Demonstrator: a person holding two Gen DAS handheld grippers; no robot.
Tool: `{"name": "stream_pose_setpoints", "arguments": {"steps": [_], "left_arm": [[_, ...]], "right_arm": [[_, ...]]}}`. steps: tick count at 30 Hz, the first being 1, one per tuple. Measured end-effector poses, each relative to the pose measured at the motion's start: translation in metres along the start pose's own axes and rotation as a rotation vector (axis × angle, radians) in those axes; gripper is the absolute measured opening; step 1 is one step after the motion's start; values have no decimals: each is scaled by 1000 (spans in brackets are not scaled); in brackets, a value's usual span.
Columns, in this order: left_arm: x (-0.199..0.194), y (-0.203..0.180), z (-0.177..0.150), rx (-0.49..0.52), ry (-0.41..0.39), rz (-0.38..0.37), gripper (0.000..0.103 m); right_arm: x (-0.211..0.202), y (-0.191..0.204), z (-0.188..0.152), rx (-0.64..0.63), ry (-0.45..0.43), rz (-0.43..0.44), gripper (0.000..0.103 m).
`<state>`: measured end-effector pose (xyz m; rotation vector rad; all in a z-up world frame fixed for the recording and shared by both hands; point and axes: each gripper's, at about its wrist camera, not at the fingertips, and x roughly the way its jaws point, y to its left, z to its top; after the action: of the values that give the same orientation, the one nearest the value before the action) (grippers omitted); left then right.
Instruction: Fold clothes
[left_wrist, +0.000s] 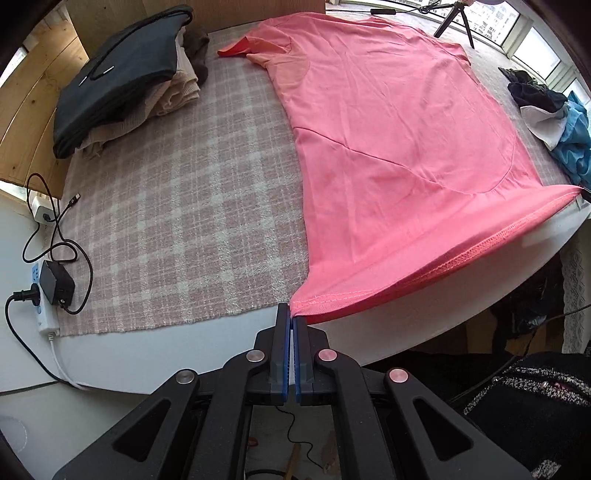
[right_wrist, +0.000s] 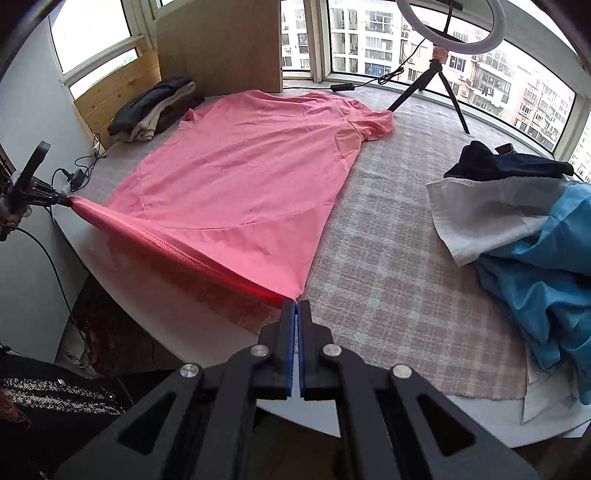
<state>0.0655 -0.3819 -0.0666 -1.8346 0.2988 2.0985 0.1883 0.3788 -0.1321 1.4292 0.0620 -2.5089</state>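
A pink T-shirt (left_wrist: 388, 122) lies spread flat on the checked cloth, its neck and sleeves toward the far side. My left gripper (left_wrist: 292, 317) is shut on the shirt's near left hem corner. My right gripper (right_wrist: 296, 303) is shut on the near right hem corner of the same pink T-shirt (right_wrist: 243, 173). The hem is stretched taut between both corners and lifted off the table edge. In the right wrist view the left gripper (right_wrist: 62, 200) shows at the far left, pinching the other corner.
A stack of folded dark and beige clothes (left_wrist: 122, 85) sits at the back left. A loose heap of blue, white and dark garments (right_wrist: 524, 229) lies on the right. A tripod with ring light (right_wrist: 443, 66) stands at the far edge. Power strip and cables (left_wrist: 51, 280) lie left.
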Motion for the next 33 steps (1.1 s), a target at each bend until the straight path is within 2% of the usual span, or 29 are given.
{"name": "stream_pose_setpoints", "arguments": {"steps": [1,3,7,12,14,17,20,22,26,28,29,30,32,33], "left_arm": [[-11,-20,-2,5,3,0,1],[-21,-28,-1,12,15,-8,1],[20,-49,-13,33,88,-25,1],[74,-76,-30,58,180,-46,1],[95,-86,-36,68,217,-54,5],[82,-89,-42,129,224,-49,6],[57,-72,-28,113,183,8,6],[39,-60,-5,83,128,6,6],[8,-46,64,93,-3,7,6],[4,-40,100,95,-49,-19,5],[11,-37,122,144,-65,-28,6],[15,-37,139,163,-76,-30,6],[31,-37,171,167,-89,-43,3],[42,-39,185,160,-91,-79,3]], "right_arm": [[-1,1,-1,-1,7,2,1],[-5,6,-9,-1,28,11,1],[-3,12,-38,16,93,35,1],[36,12,-71,40,213,8,1],[46,15,-76,18,280,10,2],[35,25,-79,-36,345,33,4],[7,21,-62,-21,281,48,6],[-7,14,-41,20,211,60,6],[-23,10,22,31,66,52,6],[-21,9,56,21,17,48,14],[-15,8,73,17,-2,39,24],[-6,5,88,17,-17,25,26],[24,-2,114,55,-27,35,26],[39,-6,126,78,-30,45,26]]}}
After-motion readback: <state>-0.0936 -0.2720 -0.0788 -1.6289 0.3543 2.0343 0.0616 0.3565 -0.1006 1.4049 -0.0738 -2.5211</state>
